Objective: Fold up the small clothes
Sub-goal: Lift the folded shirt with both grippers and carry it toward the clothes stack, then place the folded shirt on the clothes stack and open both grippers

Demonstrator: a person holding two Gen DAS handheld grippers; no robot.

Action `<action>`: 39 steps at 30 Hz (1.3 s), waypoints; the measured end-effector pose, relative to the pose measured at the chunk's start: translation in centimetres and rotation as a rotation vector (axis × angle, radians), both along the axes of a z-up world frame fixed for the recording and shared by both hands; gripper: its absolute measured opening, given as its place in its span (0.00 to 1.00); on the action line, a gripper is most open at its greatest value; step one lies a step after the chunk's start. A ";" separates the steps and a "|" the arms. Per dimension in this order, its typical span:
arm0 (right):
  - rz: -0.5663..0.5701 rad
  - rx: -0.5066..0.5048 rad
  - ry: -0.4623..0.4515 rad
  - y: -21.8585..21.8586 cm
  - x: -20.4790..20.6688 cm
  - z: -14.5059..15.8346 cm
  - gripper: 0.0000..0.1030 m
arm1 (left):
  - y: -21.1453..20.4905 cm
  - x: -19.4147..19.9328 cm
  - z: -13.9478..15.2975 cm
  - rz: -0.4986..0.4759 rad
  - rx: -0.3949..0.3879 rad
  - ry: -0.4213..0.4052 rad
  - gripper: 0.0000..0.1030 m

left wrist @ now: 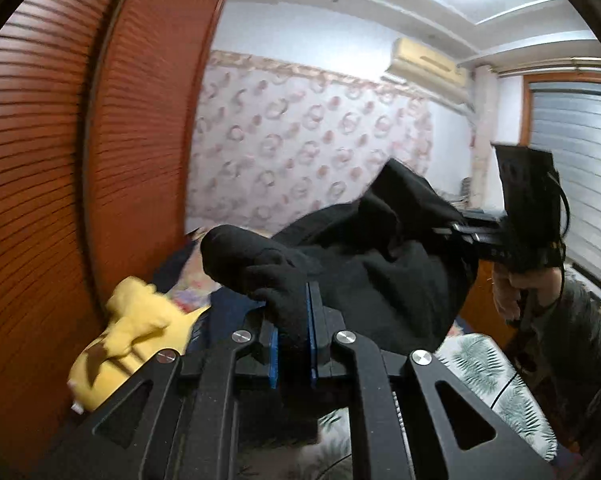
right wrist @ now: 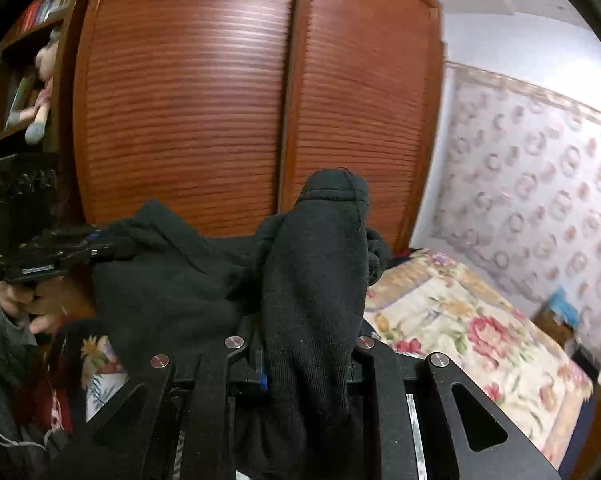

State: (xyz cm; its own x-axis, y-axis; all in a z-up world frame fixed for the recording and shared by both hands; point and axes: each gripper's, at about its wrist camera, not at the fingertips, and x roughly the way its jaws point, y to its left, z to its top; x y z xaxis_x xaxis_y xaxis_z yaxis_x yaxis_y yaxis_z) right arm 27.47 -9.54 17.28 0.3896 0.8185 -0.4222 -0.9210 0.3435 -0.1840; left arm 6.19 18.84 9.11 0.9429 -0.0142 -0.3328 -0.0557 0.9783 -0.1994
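A: Which step would you say this is?

B: The lift-and-spread, I think. Both grippers hold the black garment (left wrist: 380, 280) up in the air above the bed (right wrist: 460, 320), so nothing has been folded yet as far as I can judge.

A: And the jaws?

B: The left gripper (left wrist: 292, 344) has its blue-padded jaws pressed on a bunched edge of the cloth. The right gripper (right wrist: 306, 356) also pinches a thick wad of it; the fabric drapes over the jaws and hides most of the pads, but the cloth plainly sits clamped between them.

A: What does the next move call for?

B: Probably drawing the two grippers apart to pull the cloth taut, then lowering it flat on the bedspread. The bed carries a yellow plush toy (left wrist: 128, 340) near the wardrobe (right wrist: 220, 100), so the garment should land clear of that.

A: How does the garment look?

B: Thick, soft, knitted or fleecy, matte black. It hangs slack and crumpled between the grippers, with a rounded lump sticking up by each one. I cannot tell what sort of garment it is.
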 end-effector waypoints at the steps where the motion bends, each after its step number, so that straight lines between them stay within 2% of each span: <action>1: 0.011 -0.018 0.005 0.9 1.2 -0.4 0.20 | 0.5 0.0 -0.6 0.013 -0.005 0.016 0.11; 7: 0.029 -0.155 -0.007 9.1 8.5 -4.2 0.20 | 2.2 4.2 -7.6 0.062 -0.066 0.173 0.11; 10: 0.013 -0.161 0.058 12.8 12.2 -6.0 0.22 | 2.3 6.4 -10.2 0.089 -0.075 0.242 0.11; 12: -0.040 -0.150 0.082 15.1 14.3 -7.2 0.28 | 2.7 7.2 -11.4 0.103 -0.088 0.273 0.12; 13: -0.067 -0.144 0.098 15.9 15.1 -7.6 0.37 | 2.9 7.5 -11.7 0.108 -0.090 0.282 0.15; 17: -0.169 -0.094 0.120 16.5 16.5 -9.1 0.66 | 2.6 6.5 -11.8 0.106 -0.056 0.267 0.36; 18: -0.188 -0.084 0.110 16.3 16.4 -9.2 0.68 | 2.3 6.2 -11.6 0.104 -0.049 0.260 0.39; 21: -0.229 -0.038 0.098 15.4 13.5 -9.4 0.71 | 1.4 5.7 -10.9 0.101 -0.009 0.247 0.46; 22: -0.249 -0.031 0.093 15.7 12.5 -9.7 0.71 | 1.1 5.5 -10.7 0.094 0.006 0.238 0.56; 23: -0.263 -0.024 0.090 15.0 11.4 -9.9 0.71 | 0.8 5.4 -10.5 0.088 0.021 0.224 0.70; 25: -0.285 -0.009 0.083 13.9 9.8 -10.1 0.71 | 0.2 5.0 -10.0 0.082 0.039 0.192 0.79; 29: -0.320 0.020 0.096 12.8 4.8 -11.4 0.71 | -1.6 4.3 -9.2 0.037 0.072 0.159 0.80; 35: -0.430 0.092 0.114 7.1 -2.2 -12.1 0.71 | -4.8 3.6 -8.5 -0.015 0.093 0.125 0.80; 39: -0.495 0.117 0.122 5.0 -5.6 -12.8 0.72 | -7.3 3.2 -8.3 -0.049 0.110 0.113 0.80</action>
